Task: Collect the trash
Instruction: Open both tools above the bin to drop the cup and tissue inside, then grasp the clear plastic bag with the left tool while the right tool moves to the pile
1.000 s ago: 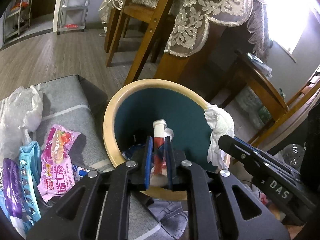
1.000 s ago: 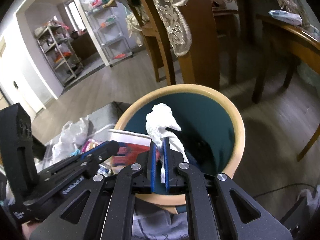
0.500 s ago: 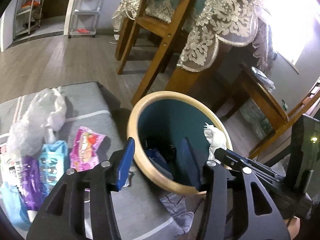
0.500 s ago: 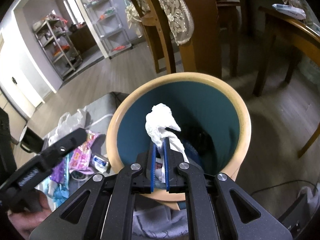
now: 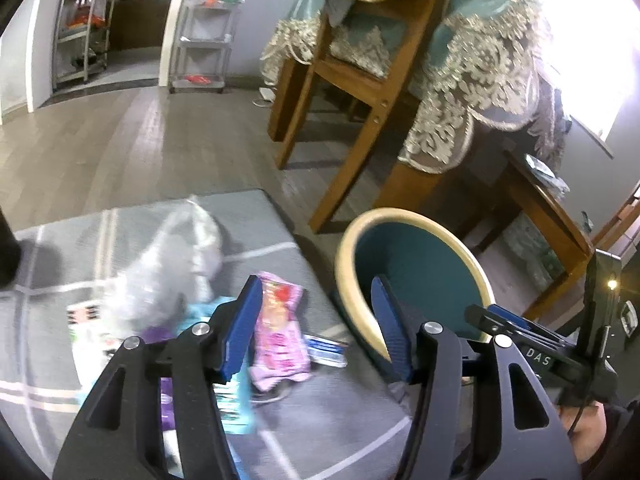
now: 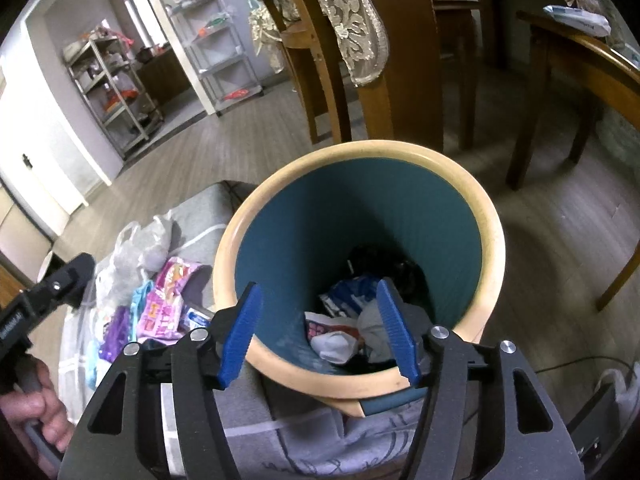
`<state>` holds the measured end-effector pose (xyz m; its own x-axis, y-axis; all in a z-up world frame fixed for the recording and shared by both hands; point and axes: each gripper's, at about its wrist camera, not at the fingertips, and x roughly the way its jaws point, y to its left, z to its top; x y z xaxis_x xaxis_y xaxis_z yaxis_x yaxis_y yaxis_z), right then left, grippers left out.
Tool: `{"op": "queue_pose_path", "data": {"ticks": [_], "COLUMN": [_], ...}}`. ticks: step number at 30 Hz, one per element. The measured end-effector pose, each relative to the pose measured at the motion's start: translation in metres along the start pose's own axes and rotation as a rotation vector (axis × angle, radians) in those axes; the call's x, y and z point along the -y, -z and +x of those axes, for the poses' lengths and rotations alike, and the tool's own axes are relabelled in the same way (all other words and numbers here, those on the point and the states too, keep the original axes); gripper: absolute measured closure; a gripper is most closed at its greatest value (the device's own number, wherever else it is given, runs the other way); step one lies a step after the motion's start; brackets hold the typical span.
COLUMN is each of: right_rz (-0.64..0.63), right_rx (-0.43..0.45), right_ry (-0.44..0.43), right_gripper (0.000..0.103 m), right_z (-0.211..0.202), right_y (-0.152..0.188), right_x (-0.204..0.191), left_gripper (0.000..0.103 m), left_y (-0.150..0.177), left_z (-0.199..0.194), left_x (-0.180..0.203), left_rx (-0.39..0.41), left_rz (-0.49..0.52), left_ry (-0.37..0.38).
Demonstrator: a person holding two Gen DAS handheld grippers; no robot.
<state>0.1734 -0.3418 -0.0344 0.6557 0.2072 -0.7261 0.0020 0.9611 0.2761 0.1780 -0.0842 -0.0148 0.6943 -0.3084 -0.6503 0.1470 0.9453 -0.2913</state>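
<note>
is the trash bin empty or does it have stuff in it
Not empty. The bin holds crumpled white paper and wrappers at its bottom.

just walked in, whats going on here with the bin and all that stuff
A person is clearing trash with two handheld grippers. Both the left gripper and right gripper are open and empty. The right one hangs over the bin, which holds wrappers and tissue. The pink wrapper and plastic bag lie on the grey mat.

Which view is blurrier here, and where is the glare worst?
Left wrist view: motion blur smears the plastic bag and pink wrapper, and the window at upper right is blown out white. Right wrist view: sharper, trash in the bin reads clearly; only the wall at far left is overexposed. Both show strong fisheye bending.
</note>
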Motion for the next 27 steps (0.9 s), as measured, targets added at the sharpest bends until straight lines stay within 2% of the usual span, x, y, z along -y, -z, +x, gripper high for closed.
{"op": "queue_pose_path", "data": {"ticks": [8,12,19,22,27], "right_rz": [-0.017,-0.059,-0.108,-0.111,-0.136], "right_rx": [0.023,0.023,-0.004,-0.025,-0.051], "right_ry": [-0.044,-0.073,-0.109,-0.124,-0.136], "right_gripper": [0.041,0.041,0.041,0.041,0.041], "right_z": [-0.005,-0.005,-0.001,0.003,0.008], "right_y": [0.002,0.004,0.007,0.008,0.010], "right_x": [-0.011,-0.025,-0.049,-0.056,-0.074], "left_gripper": [0.044,0.044,0.044,0.044,0.045], "left_y": [-0.015,-0.023,-0.035,-0.033,-0.030], "left_z": [-0.026,-0.025,0.014,0.034,0.064], "left_x": [-0.047,-0.073,-0.101,-0.106,-0.119], "left_rx": [0.023,-0.010,-0.143,-0.197,-0.285], "left_rz": [-0.008,-0.009,0.036,0.052,0.086], "left_ry": [-0.090,-0.142,-0.167,-0.164,-0.198]}}
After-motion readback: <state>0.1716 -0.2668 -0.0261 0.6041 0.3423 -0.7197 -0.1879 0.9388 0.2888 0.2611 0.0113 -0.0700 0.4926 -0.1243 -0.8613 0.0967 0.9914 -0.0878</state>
